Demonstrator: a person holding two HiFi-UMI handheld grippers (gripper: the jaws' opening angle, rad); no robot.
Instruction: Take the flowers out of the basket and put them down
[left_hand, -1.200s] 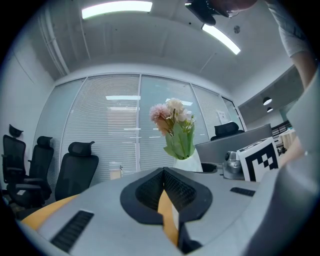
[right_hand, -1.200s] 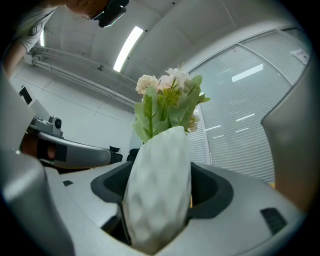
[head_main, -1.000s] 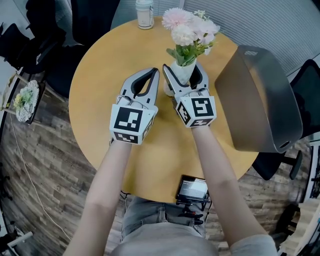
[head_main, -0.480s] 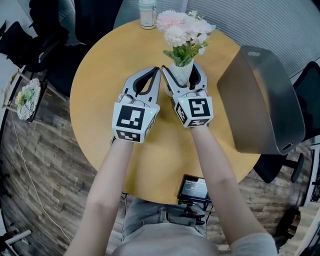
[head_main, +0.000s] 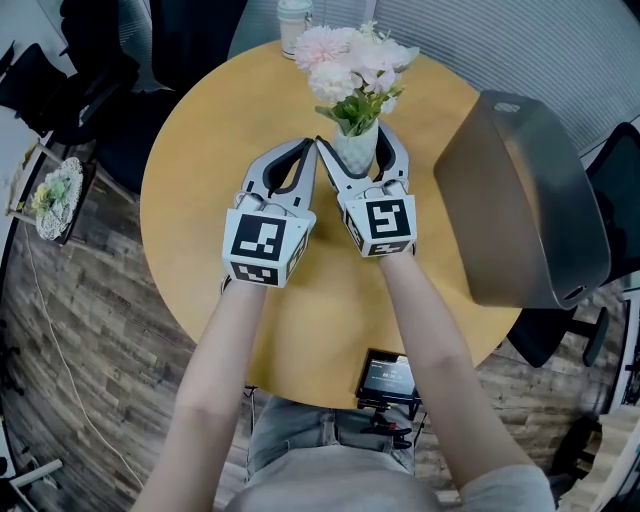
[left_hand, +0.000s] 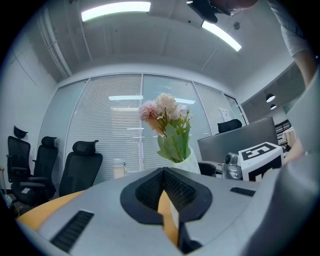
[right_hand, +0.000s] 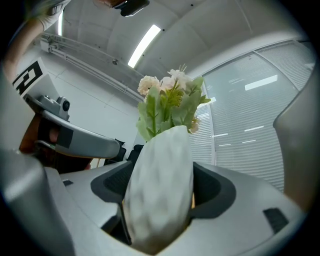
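Note:
A bunch of pink and white flowers (head_main: 345, 62) with green leaves stands in a small white textured vase (head_main: 356, 152) over the middle of the round wooden table (head_main: 200, 150). My right gripper (head_main: 355, 140) is shut on the vase, one jaw on each side, and the bunch leans to the left. The right gripper view shows the vase (right_hand: 160, 190) filling the gap between the jaws, with the flowers (right_hand: 170, 100) above. Beside it on the left, my left gripper (head_main: 308, 148) is shut on nothing. The left gripper view shows the flowers (left_hand: 167, 112) just to the right.
A large grey basket (head_main: 530, 200) lies tilted at the table's right edge. A white jar (head_main: 293, 15) stands at the far edge. A small device with a screen (head_main: 385, 380) sits at the near edge. Black office chairs (head_main: 90, 80) stand at the far left.
The right gripper has rolled a little, and the flowers and vase have swung from leaning right to leaning left. The left gripper has stayed where it was.

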